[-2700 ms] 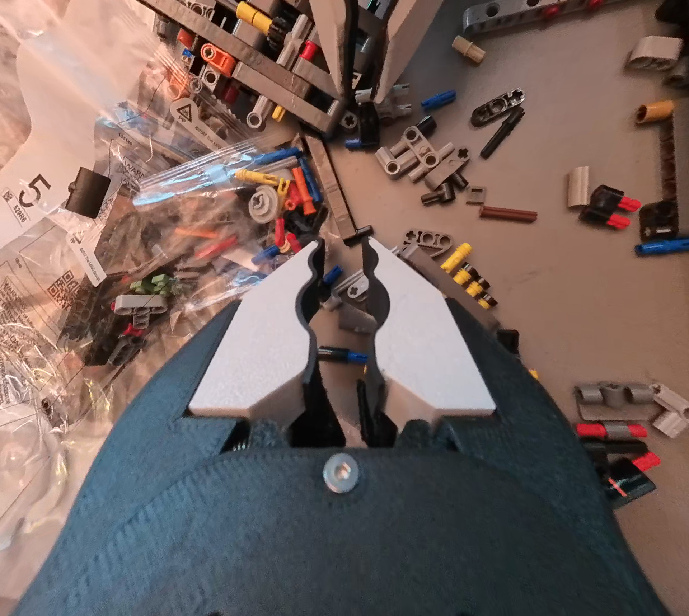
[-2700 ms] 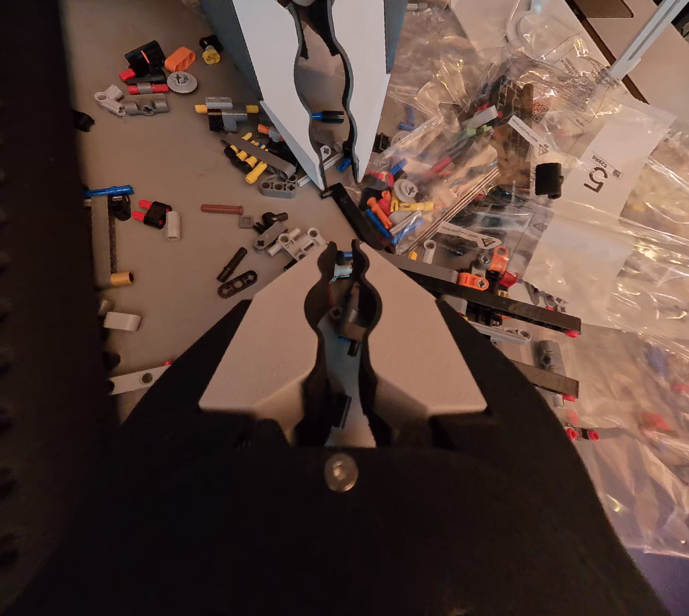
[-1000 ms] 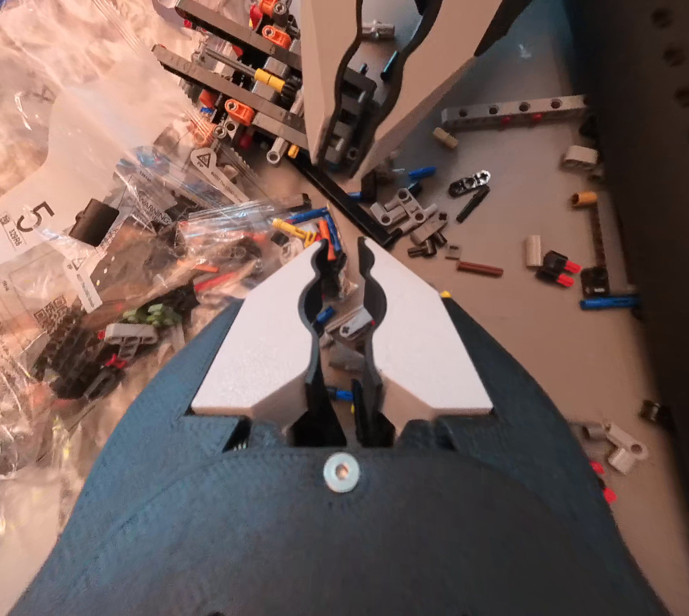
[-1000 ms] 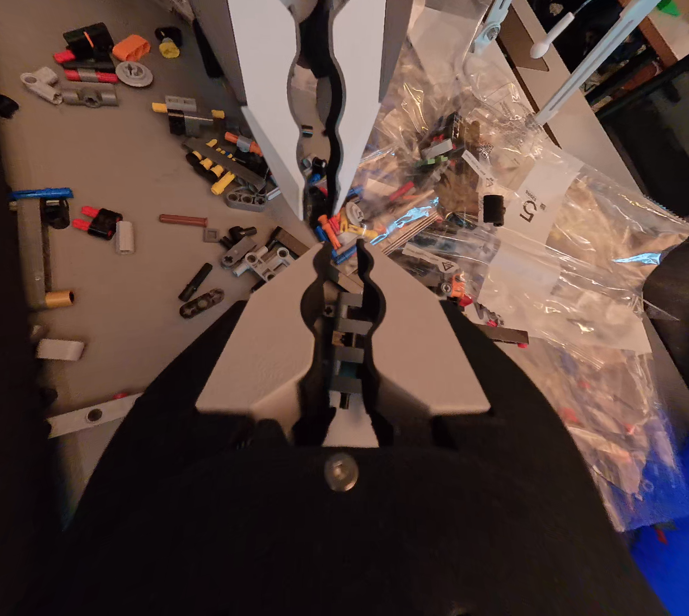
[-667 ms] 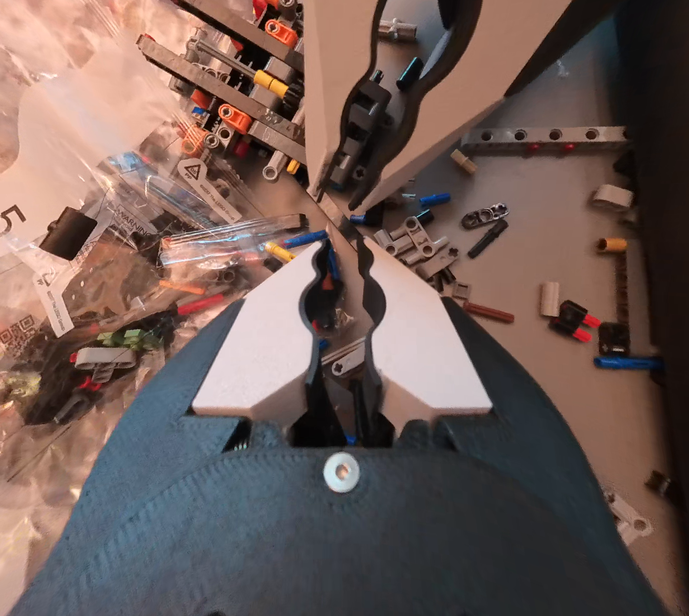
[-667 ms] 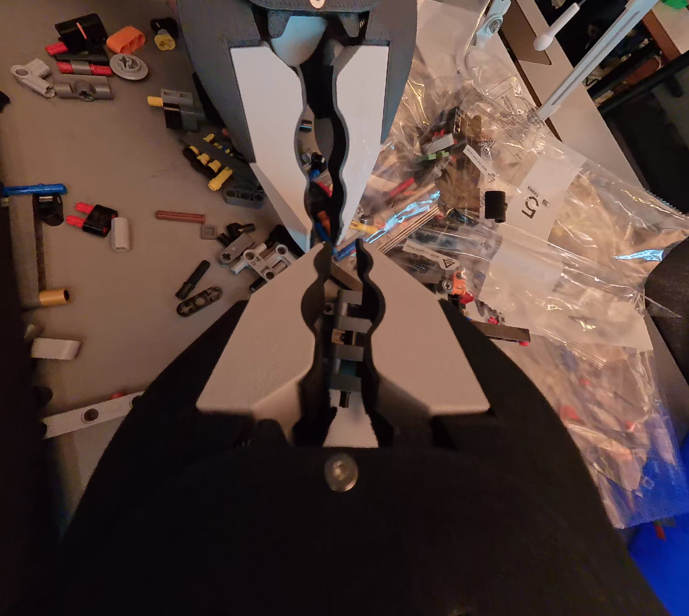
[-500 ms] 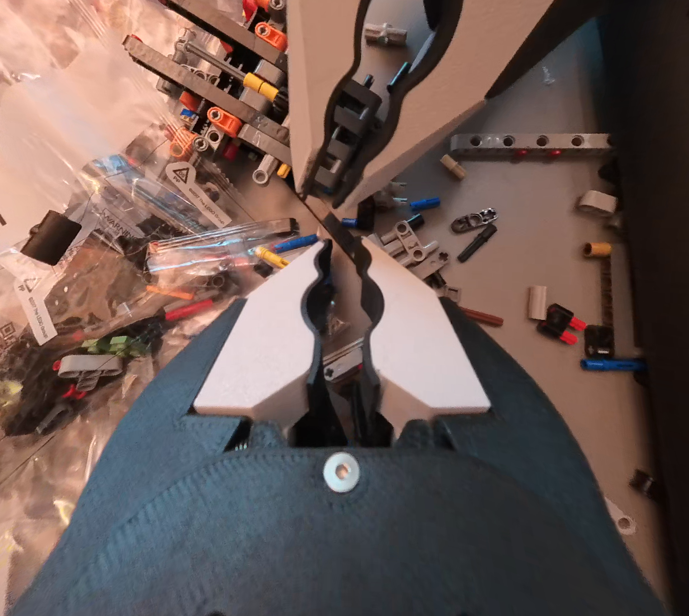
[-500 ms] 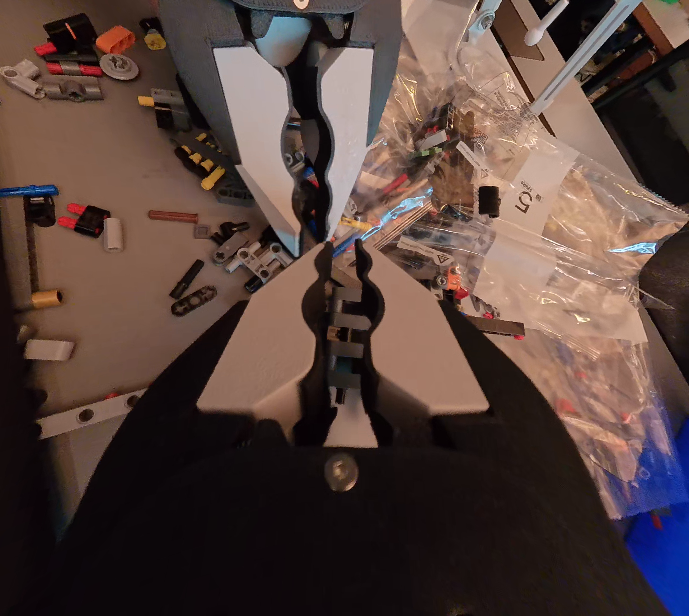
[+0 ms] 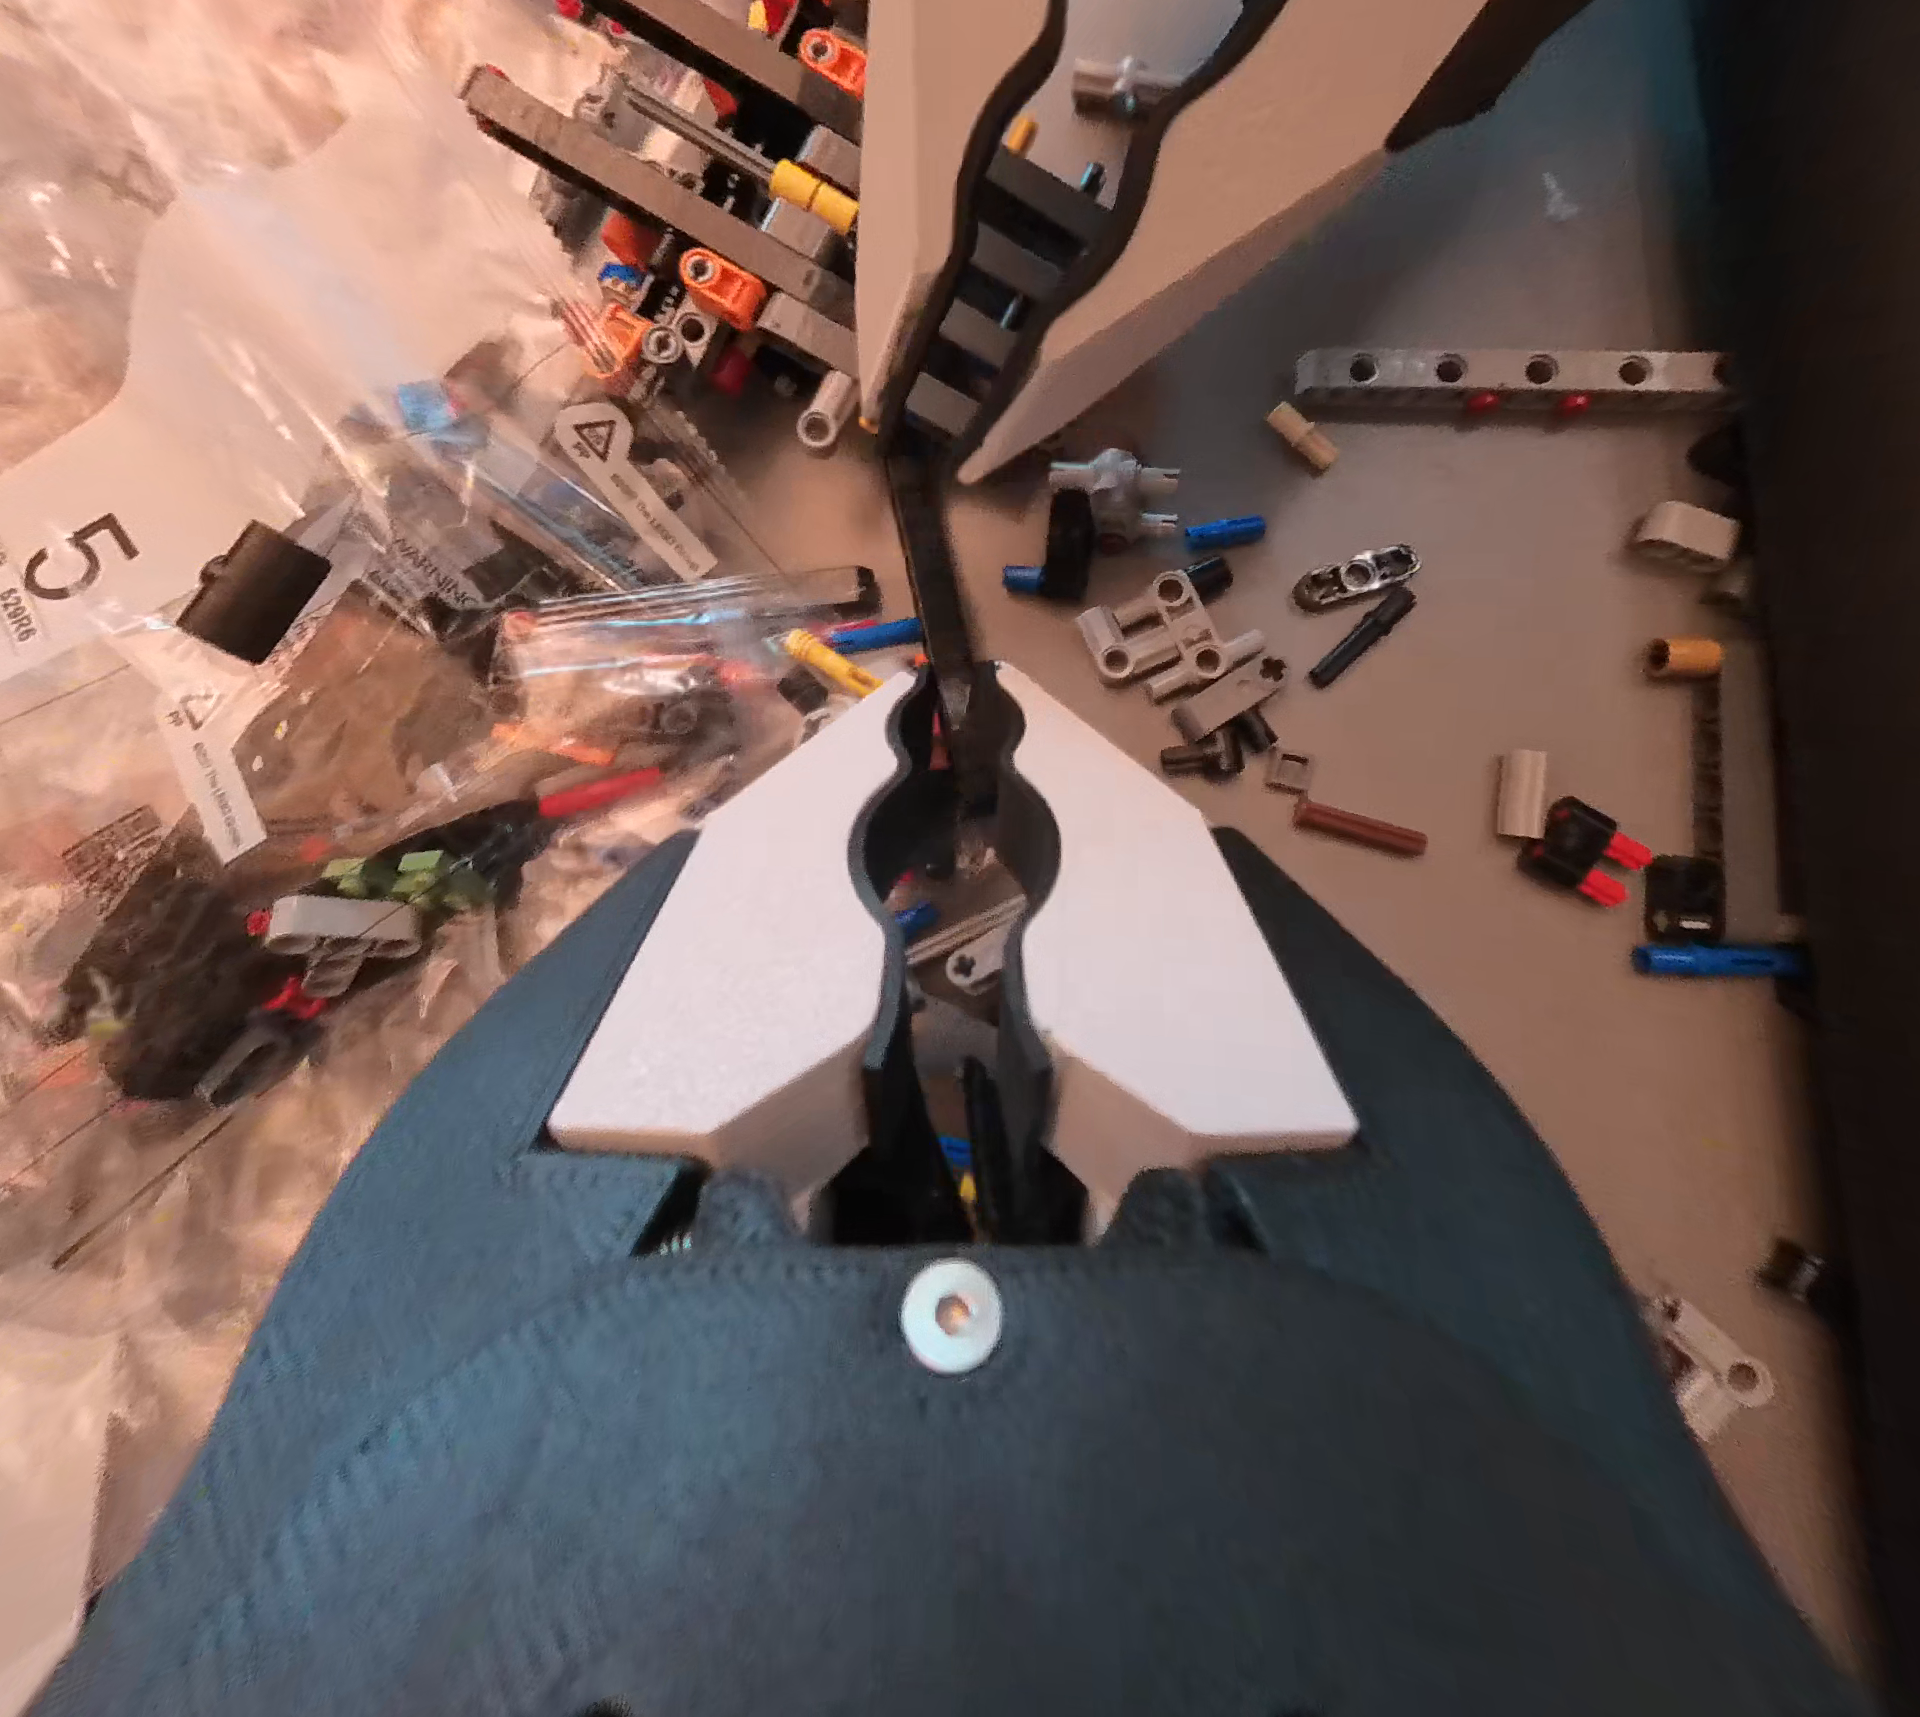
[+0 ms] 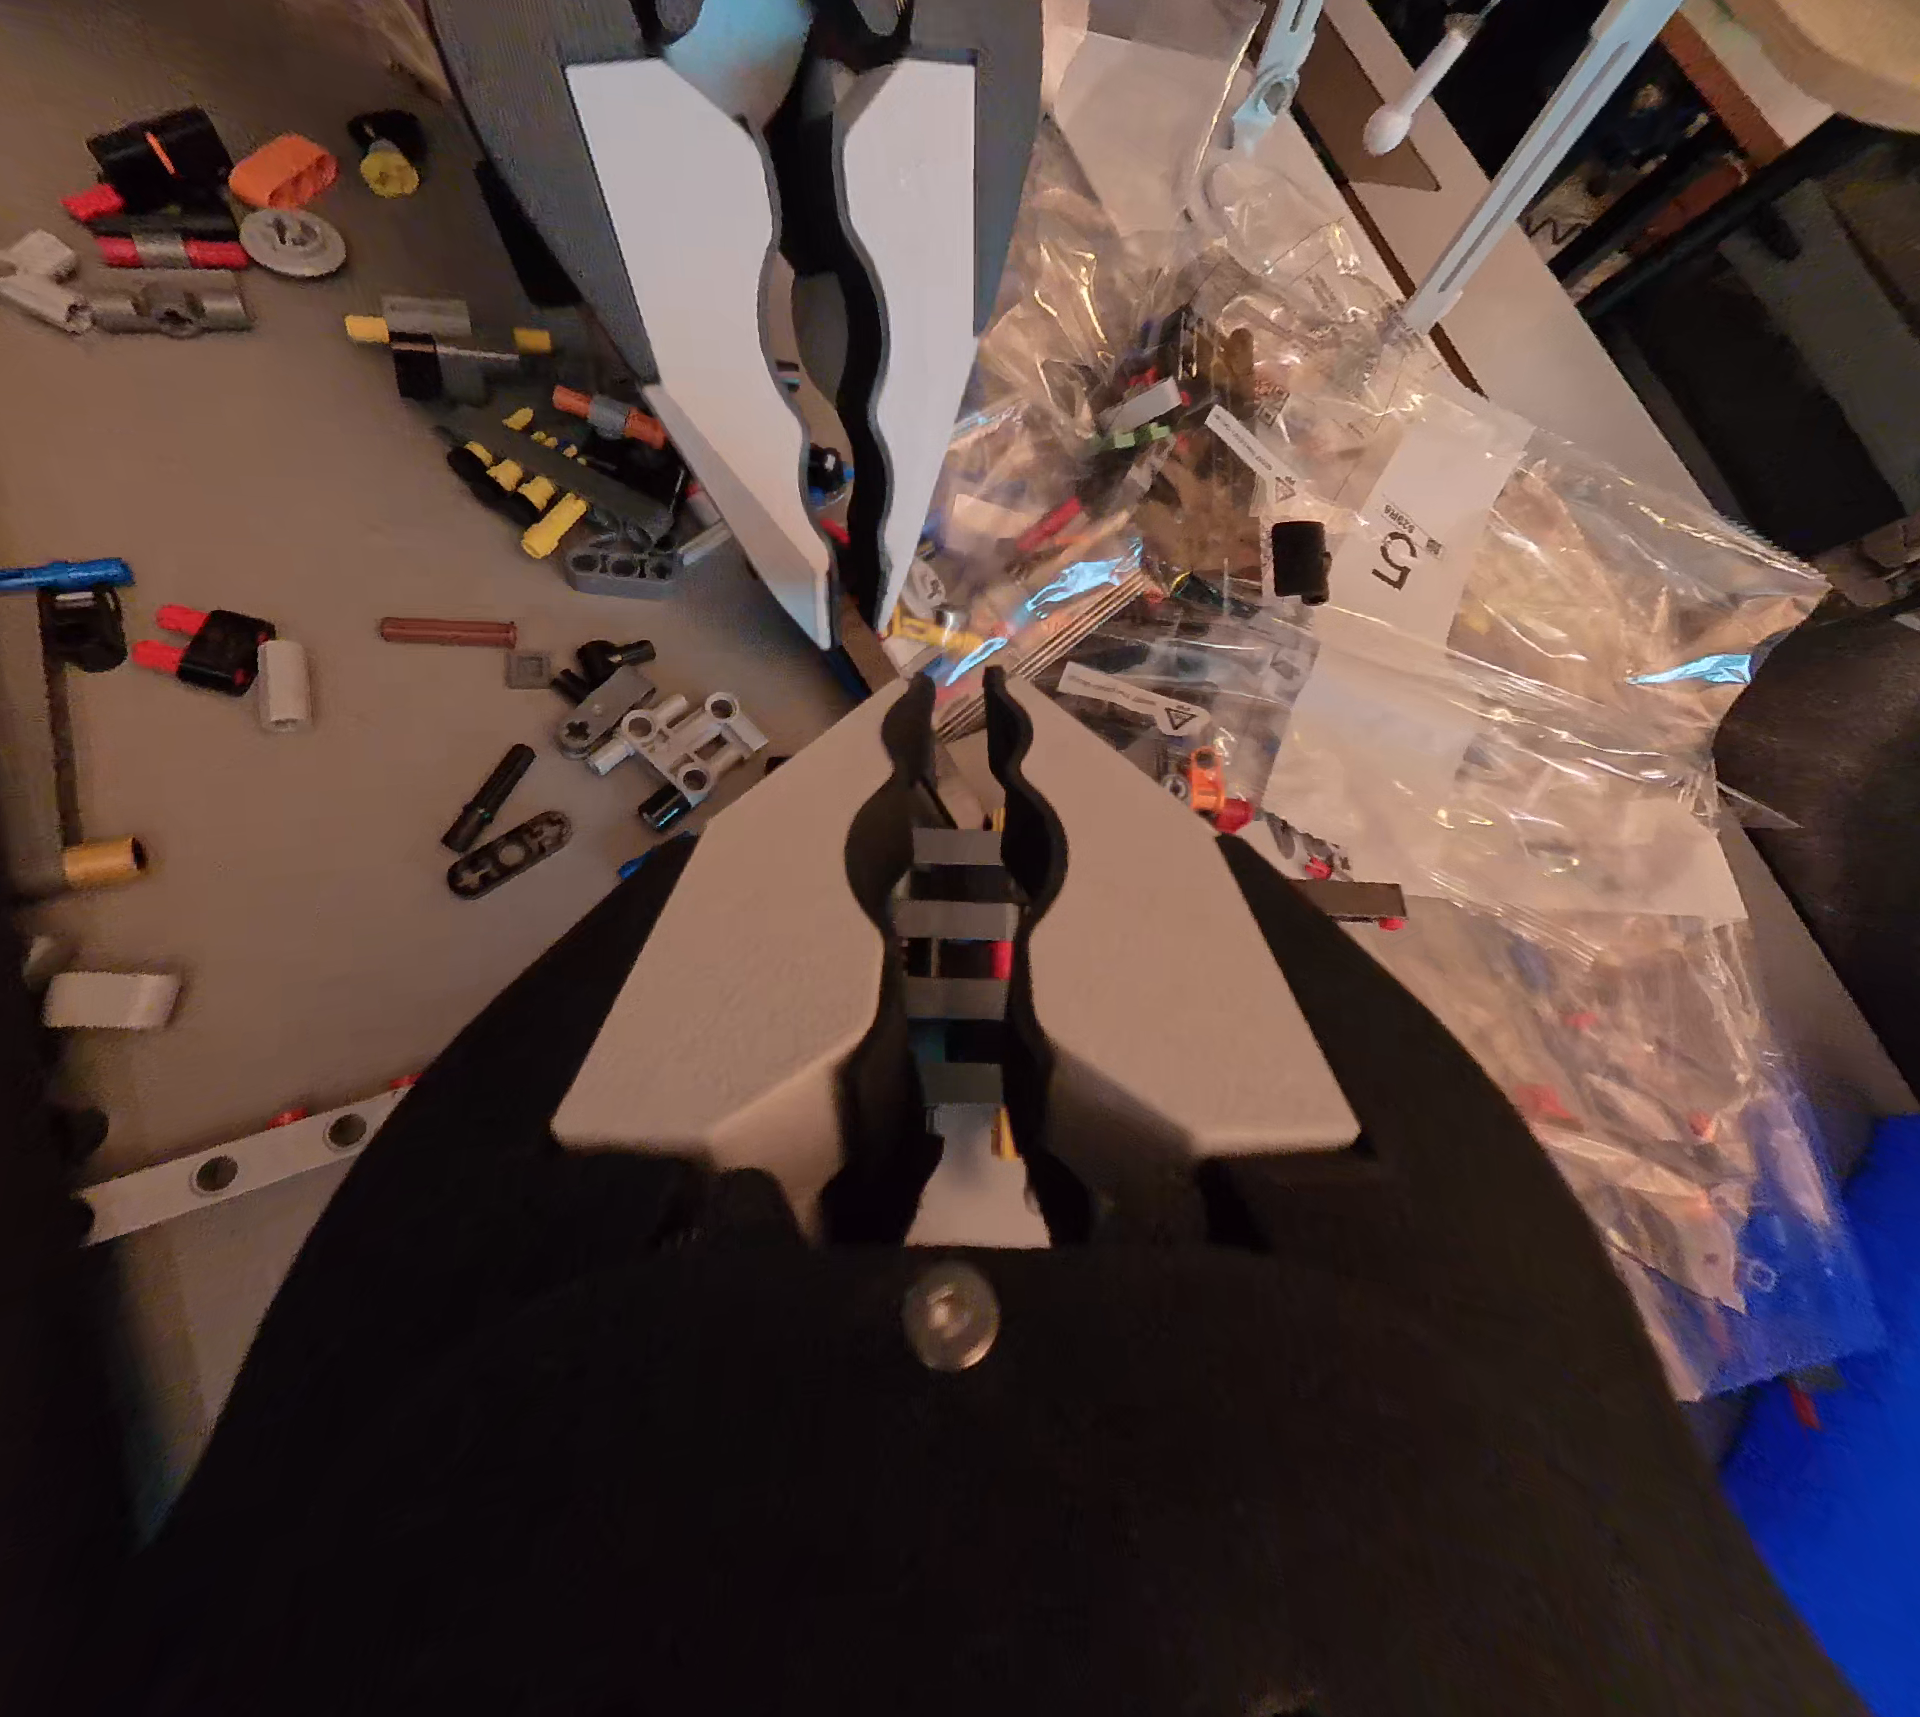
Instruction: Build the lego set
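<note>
My right gripper [image 10: 951, 691] is shut on a small ladder-like grey and black lego assembly [image 10: 956, 924], held off the table. In the left wrist view that gripper [image 9: 920, 446] comes down from the top with the assembly [image 9: 1023, 254] between its fingers. My left gripper [image 9: 951, 685] faces it tip to tip. Its jaws are closed narrowly on a long black beam [image 9: 928, 545] that runs up to the right gripper's tips. The left gripper also shows in the right wrist view [image 10: 860, 623]. A larger built frame of dark grey beams with orange connectors [image 9: 665, 181] lies behind.
Clear plastic bags of parts [image 9: 312, 524] [image 10: 1351, 628] cover one side of the grey table [image 9: 1455, 1096]. Several loose pieces lie on the other side: a long grey beam [image 9: 1507, 374], a light grey connector [image 9: 1174, 649], a brown axle [image 9: 1356, 826]. A dark wall [image 9: 1849, 524] borders the table. Left tips to right tips: about 4 centimeters. About 4 centimeters separates my left fingertips from the light grey connector [image 9: 1174, 649]. It turns up in the right wrist view [image 10: 670, 731] as well.
The right gripper lifted the small assembly and brought it toward the left gripper. The left gripper moved forward along the black beam and its jaws narrowed onto it.
</note>
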